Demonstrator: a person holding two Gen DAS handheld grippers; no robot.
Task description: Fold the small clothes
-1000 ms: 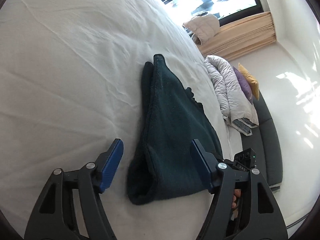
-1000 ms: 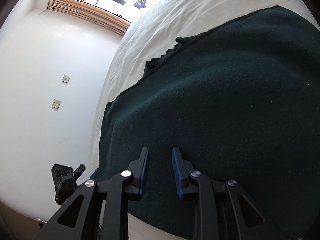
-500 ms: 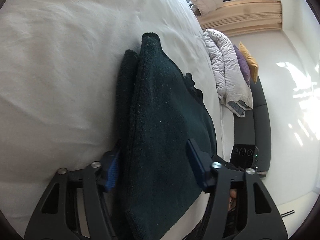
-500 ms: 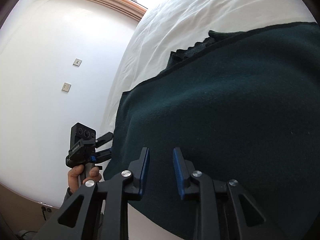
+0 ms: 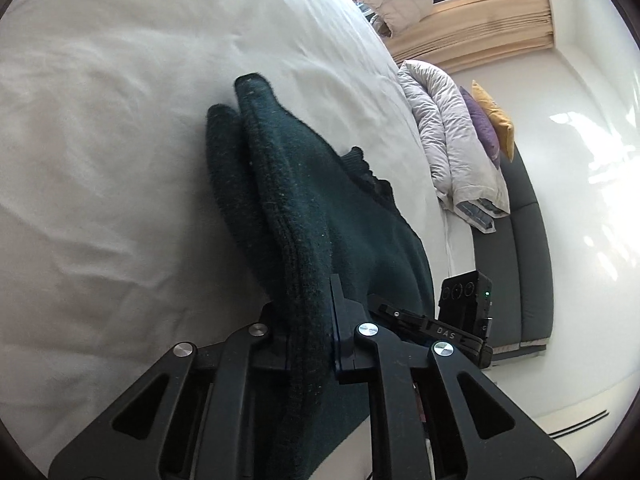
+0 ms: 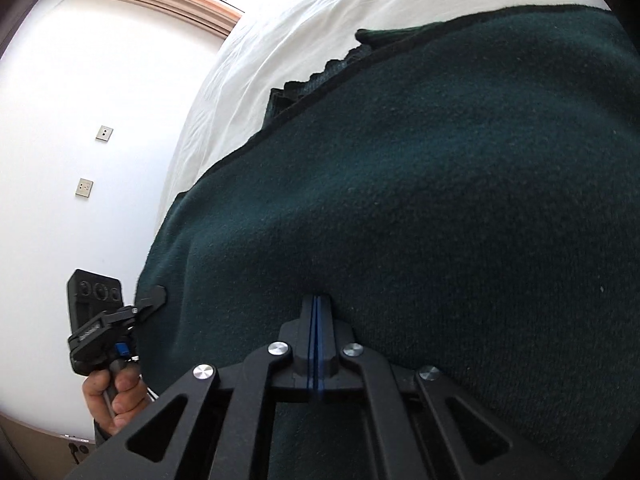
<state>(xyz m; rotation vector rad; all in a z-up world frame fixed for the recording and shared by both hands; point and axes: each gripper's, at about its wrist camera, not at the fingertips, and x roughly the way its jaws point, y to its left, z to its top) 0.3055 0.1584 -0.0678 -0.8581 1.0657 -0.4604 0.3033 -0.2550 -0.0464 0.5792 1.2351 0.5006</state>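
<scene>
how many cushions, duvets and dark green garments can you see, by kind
dark green garment: 1
cushions: 2, a purple cushion and a yellow cushion
duvets: 2, a rolled duvet and a far duvet
total: 5

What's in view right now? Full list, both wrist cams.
garment: 1, dark green, folded, on the bed.
bed sheet: 1, white, under the garment.
duvet: 1, pale grey, bundled on the sofa.
cushions: 2, purple and yellow, beside the duvet.
sofa: 1, dark grey, beside the bed.
wall plates: 2, metallic, on the white wall.
left hand-held gripper: 1, black, clamped on the garment's edge.
right hand-held gripper: 1, black, blue pads together at the garment's near edge.
hand: 1, on the left gripper's handle.
</scene>
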